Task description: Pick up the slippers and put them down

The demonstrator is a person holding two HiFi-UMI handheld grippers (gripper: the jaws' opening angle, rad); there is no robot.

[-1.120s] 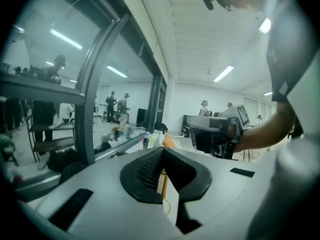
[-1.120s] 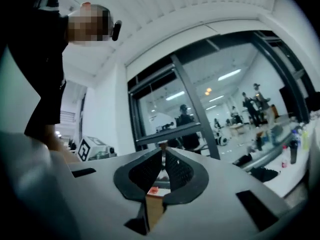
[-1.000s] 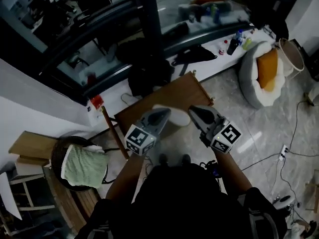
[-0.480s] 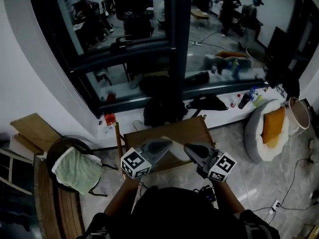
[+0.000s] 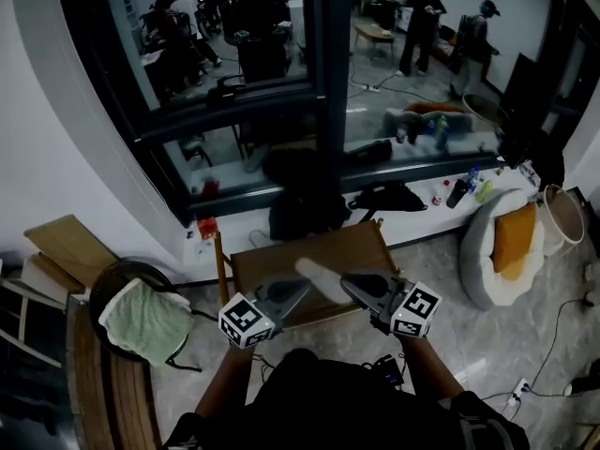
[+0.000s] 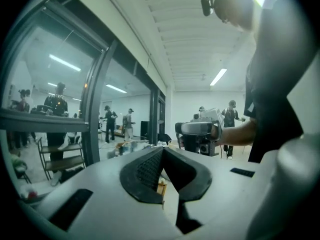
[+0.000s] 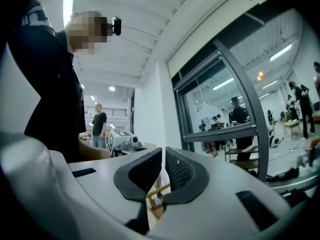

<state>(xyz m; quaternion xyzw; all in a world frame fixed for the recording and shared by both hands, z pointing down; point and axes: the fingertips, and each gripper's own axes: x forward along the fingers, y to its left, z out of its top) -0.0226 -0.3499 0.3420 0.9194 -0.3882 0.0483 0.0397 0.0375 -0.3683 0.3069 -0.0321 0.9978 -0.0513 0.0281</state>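
A pale slipper [image 5: 316, 277] lies aslant on the brown tabletop [image 5: 272, 256], with its near end between the tips of the two tongs in the head view. Only this one slipper can be made out. The left tongs [image 5: 302, 288] are just to its left and the right tongs [image 5: 346, 280] just to its right, both reaching in from the near side and converging on it.

In its own view the left tongs [image 6: 162, 151] are clenched, pads meeting at the tips with nothing between them. The right tongs [image 7: 163, 152] are likewise clenched and empty, so neither is grasping the slipper. The head view does not settle whether either tip touches it.

Beyond the tabletop's far edge a black bag [image 5: 305, 212] sits on the floor against a dark-framed window [image 5: 323, 82]. A green cloth [image 5: 145, 319] lies to the left. To the right are a grey bed with an orange cushion [image 5: 514, 237] and, farther off, some bottles [image 5: 459, 190].
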